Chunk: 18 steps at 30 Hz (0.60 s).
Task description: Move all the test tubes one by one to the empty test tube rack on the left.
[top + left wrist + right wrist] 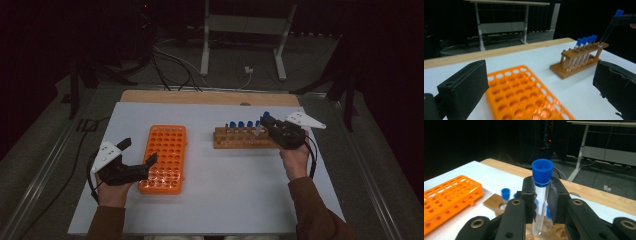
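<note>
Clamped in the right gripper [541,210], a clear blue-capped test tube [541,195] hangs over the wooden rack [242,138] near the table's far edge; left gripper [137,155] gapes beside the orange plastic rack [165,157].

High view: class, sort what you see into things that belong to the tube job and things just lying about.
In the job:
- tube, blue-capped, clamped in the right claw
- wooden rack with four more capped tubes
- orange rack, empty
- left claw, open beside the orange rack

Lying about:
- cables on the floor
- white stand behind the table
</note>
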Each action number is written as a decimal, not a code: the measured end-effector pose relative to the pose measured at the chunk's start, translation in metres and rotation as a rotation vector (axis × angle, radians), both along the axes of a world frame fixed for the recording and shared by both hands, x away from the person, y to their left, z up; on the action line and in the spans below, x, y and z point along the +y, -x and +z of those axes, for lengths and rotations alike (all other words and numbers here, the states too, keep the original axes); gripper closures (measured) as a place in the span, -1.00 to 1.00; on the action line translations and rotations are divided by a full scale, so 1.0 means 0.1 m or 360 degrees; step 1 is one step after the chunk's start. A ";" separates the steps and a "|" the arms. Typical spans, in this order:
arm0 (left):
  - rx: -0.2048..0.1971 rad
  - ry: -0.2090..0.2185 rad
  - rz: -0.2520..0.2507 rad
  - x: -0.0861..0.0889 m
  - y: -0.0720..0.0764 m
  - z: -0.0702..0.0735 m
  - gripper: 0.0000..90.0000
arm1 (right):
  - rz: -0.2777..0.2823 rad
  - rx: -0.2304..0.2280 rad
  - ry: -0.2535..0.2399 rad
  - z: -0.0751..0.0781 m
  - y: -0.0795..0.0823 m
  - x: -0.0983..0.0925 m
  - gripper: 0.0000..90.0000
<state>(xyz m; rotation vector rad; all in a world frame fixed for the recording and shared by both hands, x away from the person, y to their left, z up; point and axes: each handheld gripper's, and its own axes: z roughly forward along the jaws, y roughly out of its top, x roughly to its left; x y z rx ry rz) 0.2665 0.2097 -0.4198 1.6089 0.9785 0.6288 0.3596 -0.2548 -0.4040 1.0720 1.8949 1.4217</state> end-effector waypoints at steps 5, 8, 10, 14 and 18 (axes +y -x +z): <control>-0.0003 -0.0019 -0.0056 -0.19 -0.12 0.01 -0.99 | 0.0139 0.0044 -0.0025 0.01 0.06 0.16 0.71; 0.0017 -0.0054 -0.0100 -0.32 -0.17 -0.02 -0.99 | 0.0199 0.0071 -0.0032 0.01 0.06 0.23 0.71; 0.0028 -0.0079 -0.0129 -0.41 -0.19 -0.05 -0.98 | 0.0245 0.0092 -0.0034 0.01 0.06 0.30 0.71; 0.0046 -0.0098 -0.0191 -0.57 -0.25 -0.06 -0.94 | 0.0312 0.0116 -0.0061 0.00 0.06 0.43 0.71; 0.0063 -0.0102 -0.0235 -0.71 -0.30 -0.08 -0.82 | 0.0395 0.0145 -0.0076 -0.05 0.11 0.63 0.71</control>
